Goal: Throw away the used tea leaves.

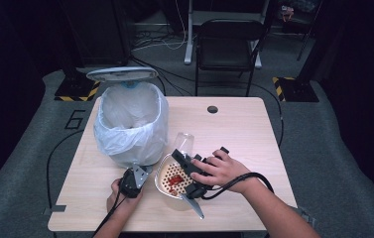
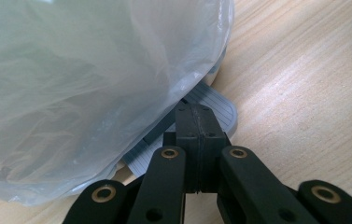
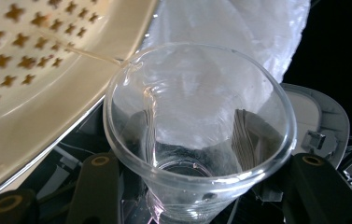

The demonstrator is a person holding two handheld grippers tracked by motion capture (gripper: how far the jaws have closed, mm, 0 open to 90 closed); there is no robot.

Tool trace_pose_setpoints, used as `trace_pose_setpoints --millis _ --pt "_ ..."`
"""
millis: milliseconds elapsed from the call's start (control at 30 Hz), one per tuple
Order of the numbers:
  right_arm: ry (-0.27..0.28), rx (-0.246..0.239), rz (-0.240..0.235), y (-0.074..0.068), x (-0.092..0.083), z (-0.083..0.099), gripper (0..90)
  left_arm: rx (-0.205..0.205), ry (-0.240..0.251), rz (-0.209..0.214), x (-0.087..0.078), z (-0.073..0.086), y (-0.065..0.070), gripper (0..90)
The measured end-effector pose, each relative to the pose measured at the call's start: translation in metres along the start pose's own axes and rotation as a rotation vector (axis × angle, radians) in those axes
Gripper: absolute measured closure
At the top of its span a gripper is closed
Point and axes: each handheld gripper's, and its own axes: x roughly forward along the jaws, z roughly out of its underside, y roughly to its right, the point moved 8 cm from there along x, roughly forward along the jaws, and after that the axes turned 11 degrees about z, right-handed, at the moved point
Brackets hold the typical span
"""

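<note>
The right gripper (image 1: 187, 159) pinches a clear glass (image 1: 184, 143) at the frame centre, tilted over the perforated bowl (image 1: 167, 186). The left gripper (image 2: 196, 122) – jaws pressed together – rests on the bin's pedal (image 2: 220, 109).

In the high view, the right hand (image 1: 222, 170) covers most of the right claw (image 1: 187, 168), and the clear glass (image 1: 184, 143) in it is too faint to trace its outline. In the right gripper view, the base of the glass (image 3: 197, 140) and the strainer bowl (image 3: 47, 88) are cut off by the picture's edges. In the left gripper view, the plastic liner (image 2: 80, 84) hides most of the grey pedal (image 2: 211, 109) on the worktop (image 2: 299, 93).
</note>
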Motion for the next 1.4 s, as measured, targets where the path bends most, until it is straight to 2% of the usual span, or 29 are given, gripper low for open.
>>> trace_pose_setpoints --millis 67,500,733,833,933,967,1000,1033,1133,1167,1200,1300,1367,1400 --pt "0.002 -0.012 0.013 0.005 0.002 0.001 48.4 -0.001 -0.001 0.001 0.0 0.0 0.0 89.9" --pt "0.007 -0.005 0.022 0.011 0.002 0.004 48.4 0.014 -0.006 -0.007 -0.001 0.0 -0.002 89.9" --pt "0.014 -0.025 0.024 0.02 0.001 0.008 48.4 0.013 -0.005 -0.009 -0.001 0.0 -0.002 90.0" --pt "0.034 -0.047 0.007 0.022 0.0 0.009 48.3 0.013 -0.005 -0.008 -0.001 0.0 -0.002 89.9" --pt "0.044 -0.016 0.036 0.024 0.001 0.007 48.3 0.013 -0.005 -0.008 -0.001 0.0 -0.002 89.9" --pt "0.045 -0.069 0.014 0.026 0.0 0.008 48.3 0.013 -0.005 -0.007 -0.001 0.0 -0.002 89.9" --pt "0.047 -0.085 0.007 0.026 0.0 0.009 48.3 0.014 0.002 -0.023 0.0 0.0 -0.002 90.0" --pt "0.04 -0.083 0.018 0.028 -0.001 0.01 48.3 0.012 -0.015 0.004 -0.001 0.0 -0.001 90.0" --pt "0.046 -0.075 0.011 0.029 -0.001 0.011 48.3 0.011 -0.014 0.005 -0.001 0.0 -0.001 90.0" --pt "0.038 -0.069 0.022 0.03 -0.001 0.012 48.3 0.013 -0.015 0.003 -0.001 0.0 -0.002 90.0" --pt "0.049 -0.093 0.011 0.031 -0.001 0.012 48.3 0.014 -0.015 0.002 -0.001 0.0 -0.002 90.0" --pt "0.053 -0.1 0.009 0.032 -0.002 0.013 48.3 0.014 -0.015 0.002 -0.001 0.0 -0.002 90.0" --pt "0.058 -0.089 0.009 0.033 -0.002 0.013 48.3 0.014 -0.015 0.002 -0.001 0.0 -0.002 89.9" --pt "0.06 -0.105 0.012 0.036 -0.003 0.013 48.3 0.014 -0.015 0.002 -0.001 0.0 -0.002 89.9"
